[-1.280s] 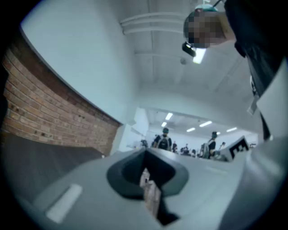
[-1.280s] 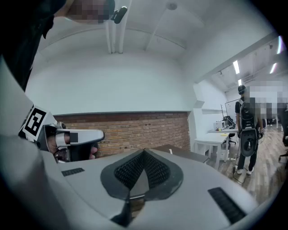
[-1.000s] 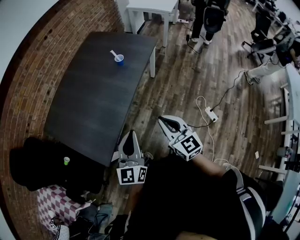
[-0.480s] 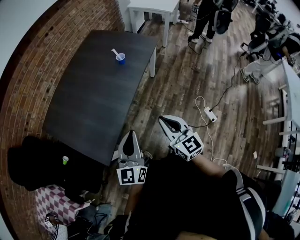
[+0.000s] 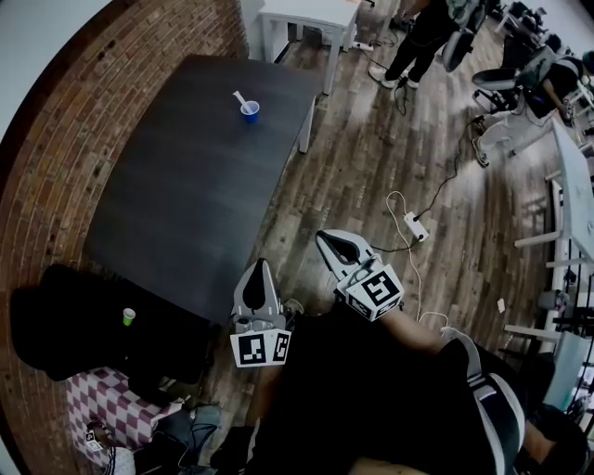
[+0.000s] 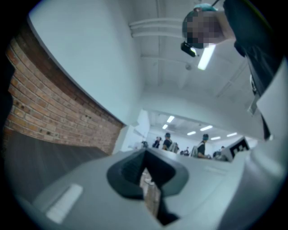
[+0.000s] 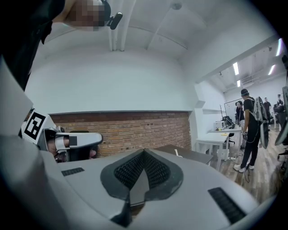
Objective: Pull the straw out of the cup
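A small blue cup [image 5: 249, 111] stands far off on the dark table [image 5: 176, 204], with a white straw [image 5: 239, 97] leaning out of it to the upper left. My left gripper [image 5: 258, 266] and right gripper [image 5: 323, 237] are held close to my body, off the table's near corner and far from the cup. Both are shut with nothing between the jaws. In the right gripper view the right gripper [image 7: 144, 151] points toward the table, where the white straw [image 7: 177, 153] just shows. The left gripper [image 6: 145, 152] points up at the ceiling and brick wall.
A brick wall [image 5: 56, 139] runs along the table's left side. A white table [image 5: 306, 14] stands behind it. People [image 5: 422, 37] stand at the back right. A power strip with cable [image 5: 415, 225] lies on the wooden floor. A green cup [image 5: 128, 316] sits on dark bags at lower left.
Both grippers have stayed where they were. The head view has shifted a little, so the cup sits slightly further right in it. The people at the back have moved.
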Action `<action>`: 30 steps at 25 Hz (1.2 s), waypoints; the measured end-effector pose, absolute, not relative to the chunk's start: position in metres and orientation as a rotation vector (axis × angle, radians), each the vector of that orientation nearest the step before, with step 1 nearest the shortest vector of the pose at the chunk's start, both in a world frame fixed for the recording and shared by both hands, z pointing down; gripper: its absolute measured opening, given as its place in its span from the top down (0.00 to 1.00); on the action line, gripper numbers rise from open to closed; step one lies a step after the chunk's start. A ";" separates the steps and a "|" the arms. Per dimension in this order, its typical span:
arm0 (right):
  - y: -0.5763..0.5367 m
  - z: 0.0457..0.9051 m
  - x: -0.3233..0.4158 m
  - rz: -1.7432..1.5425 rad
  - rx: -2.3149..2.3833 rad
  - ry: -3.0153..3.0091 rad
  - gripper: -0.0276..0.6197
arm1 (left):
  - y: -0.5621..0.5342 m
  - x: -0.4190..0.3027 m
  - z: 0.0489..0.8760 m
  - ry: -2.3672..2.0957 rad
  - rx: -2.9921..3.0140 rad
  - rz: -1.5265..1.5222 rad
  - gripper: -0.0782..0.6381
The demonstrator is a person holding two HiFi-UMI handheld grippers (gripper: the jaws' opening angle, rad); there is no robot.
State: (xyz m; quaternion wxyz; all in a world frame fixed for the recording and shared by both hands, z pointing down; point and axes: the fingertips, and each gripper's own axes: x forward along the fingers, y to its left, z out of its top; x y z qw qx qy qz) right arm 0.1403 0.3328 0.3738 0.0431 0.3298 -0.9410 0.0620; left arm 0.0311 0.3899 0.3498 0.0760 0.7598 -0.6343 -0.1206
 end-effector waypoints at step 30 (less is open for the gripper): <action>0.281 0.399 0.104 0.198 1.059 -2.828 0.95 | 0.361 -0.024 0.383 -1.918 2.223 -0.295 0.88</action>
